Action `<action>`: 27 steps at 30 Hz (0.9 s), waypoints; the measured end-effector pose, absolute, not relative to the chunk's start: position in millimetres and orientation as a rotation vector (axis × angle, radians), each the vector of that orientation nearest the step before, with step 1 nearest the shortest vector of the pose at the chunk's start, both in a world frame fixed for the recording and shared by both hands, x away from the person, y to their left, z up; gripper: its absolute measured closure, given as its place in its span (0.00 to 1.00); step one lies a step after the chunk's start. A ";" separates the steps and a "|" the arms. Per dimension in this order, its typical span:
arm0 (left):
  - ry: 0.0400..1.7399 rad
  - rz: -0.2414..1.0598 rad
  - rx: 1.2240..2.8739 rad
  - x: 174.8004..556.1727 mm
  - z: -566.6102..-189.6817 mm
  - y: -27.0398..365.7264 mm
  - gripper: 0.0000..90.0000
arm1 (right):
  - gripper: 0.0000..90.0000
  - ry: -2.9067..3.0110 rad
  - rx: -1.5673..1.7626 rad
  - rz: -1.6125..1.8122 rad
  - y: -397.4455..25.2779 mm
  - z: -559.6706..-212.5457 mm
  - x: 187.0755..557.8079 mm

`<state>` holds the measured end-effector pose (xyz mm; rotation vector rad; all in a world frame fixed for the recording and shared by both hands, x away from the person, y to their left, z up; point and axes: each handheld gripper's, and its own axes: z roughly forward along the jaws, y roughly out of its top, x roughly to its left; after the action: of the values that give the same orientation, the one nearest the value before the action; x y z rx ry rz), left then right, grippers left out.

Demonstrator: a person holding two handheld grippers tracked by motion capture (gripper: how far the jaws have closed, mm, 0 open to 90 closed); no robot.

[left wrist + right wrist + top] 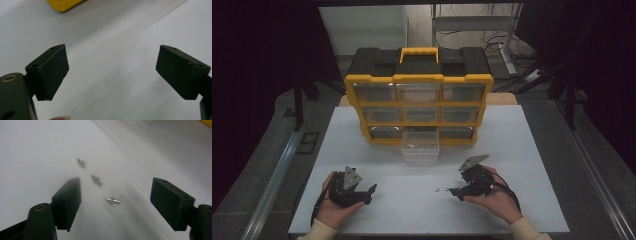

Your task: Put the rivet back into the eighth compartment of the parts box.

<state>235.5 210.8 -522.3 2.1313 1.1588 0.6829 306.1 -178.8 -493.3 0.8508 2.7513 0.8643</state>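
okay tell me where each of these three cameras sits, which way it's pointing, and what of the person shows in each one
High view: above the person's side, looking forward and down at the table and drawer cabinet; both forearms, left gripper and right gripper show.
Left gripper view: on the left gripper, facing bare table; open black fingers and a fingertip show.
Right gripper view: on the right gripper, facing three small pins; open fingers show.
Shared: the high and right gripper views both show the pins.

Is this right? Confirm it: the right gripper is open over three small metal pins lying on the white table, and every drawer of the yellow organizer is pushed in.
Not quite. The high view shows one clear drawer, bottom middle of the yellow organizer, pulled out. The rest holds: the right gripper is open over three small metal pins on the white table.
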 end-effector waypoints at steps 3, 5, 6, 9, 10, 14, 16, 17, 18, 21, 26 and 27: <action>1.157 0.682 2.134 235.5 -522.4 210.5 0.13 | 0.30 2.777 0.843 0.833 -176.9 -495.0 306.6; 1.157 0.680 2.134 235.8 -522.6 210.5 0.13 | 0.32 2.787 0.822 0.807 -175.1 -495.9 306.3; 1.158 0.680 2.135 235.9 -522.7 210.6 0.13 | 0.33 2.790 0.816 0.798 -173.9 -496.1 305.8; 1.157 0.682 2.136 235.9 -522.5 210.7 0.13 | 0.38 2.805 0.788 0.783 -170.5 -496.5 305.2; 1.157 0.683 2.135 235.8 -522.5 210.8 0.13 | 0.40 2.810 0.779 0.772 -169.3 -496.9 304.8; 1.157 0.685 2.135 235.5 -522.4 211.0 0.13 | 0.45 2.823 0.765 0.716 -166.0 -500.1 303.2; 1.157 0.685 2.134 235.4 -522.2 211.0 0.13 | 0.47 2.826 0.760 0.689 -165.1 -501.8 302.9; 1.157 0.686 2.135 235.4 -522.1 211.0 0.13 | 0.48 2.827 0.754 0.680 -164.9 -502.6 303.0; 1.156 0.685 2.135 235.5 -522.2 211.0 0.13 | 0.50 2.829 0.758 0.672 -164.4 -503.1 302.7; 1.158 0.685 2.136 235.7 -522.4 210.9 0.13 | 0.54 2.832 0.750 0.648 -163.1 -504.6 302.3; 1.161 0.686 2.139 236.0 -522.7 211.3 0.13 | 0.62 2.837 0.763 0.646 -162.8 -504.6 303.3; 1.161 0.686 2.139 236.0 -522.7 211.3 0.13 | 0.66 2.840 0.766 0.648 -163.0 -504.4 303.7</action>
<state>236.0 211.3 -522.7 2.1393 1.1609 0.6860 303.7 -163.0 -504.4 0.7661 2.8399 0.6480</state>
